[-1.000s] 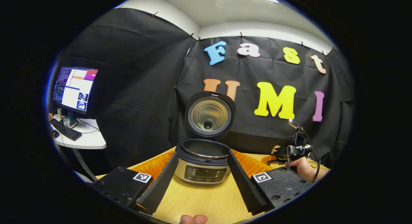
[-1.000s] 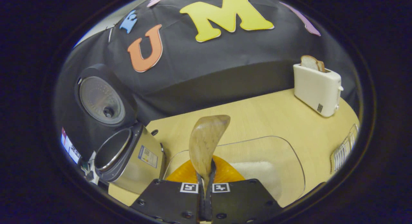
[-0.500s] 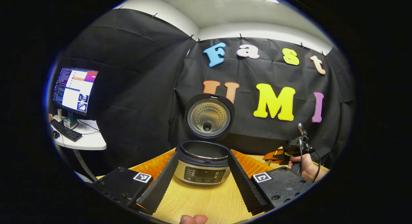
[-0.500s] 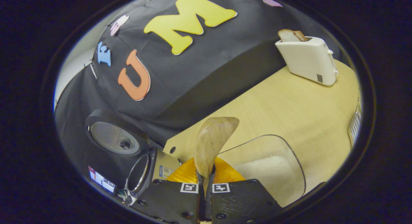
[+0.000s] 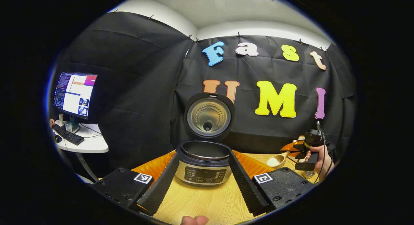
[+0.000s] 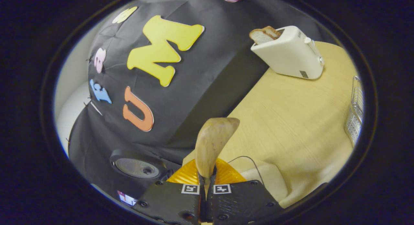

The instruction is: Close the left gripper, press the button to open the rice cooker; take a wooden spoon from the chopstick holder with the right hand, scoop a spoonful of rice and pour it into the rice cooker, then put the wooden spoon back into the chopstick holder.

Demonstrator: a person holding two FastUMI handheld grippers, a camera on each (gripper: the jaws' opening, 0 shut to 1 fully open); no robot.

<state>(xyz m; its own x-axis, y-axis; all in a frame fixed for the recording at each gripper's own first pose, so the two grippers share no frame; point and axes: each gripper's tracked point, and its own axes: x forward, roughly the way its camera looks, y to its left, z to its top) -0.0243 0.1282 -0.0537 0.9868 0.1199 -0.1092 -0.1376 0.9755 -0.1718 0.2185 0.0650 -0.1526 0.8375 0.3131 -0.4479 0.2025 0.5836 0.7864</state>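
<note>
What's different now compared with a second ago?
The right tool has risen and rolled, tipping its view; the wooden spoon it grips now shows rice in its bowl. Unchanged: the rice cooker stands open, the left tool stays spread before it, and the spoon stays clamped.

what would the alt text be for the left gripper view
An open rice cooker, lid up, sits on a wooden table between the left gripper's spread fingers. At right, a hand holds the other gripper with a wooden spoon of white rice.
</note>
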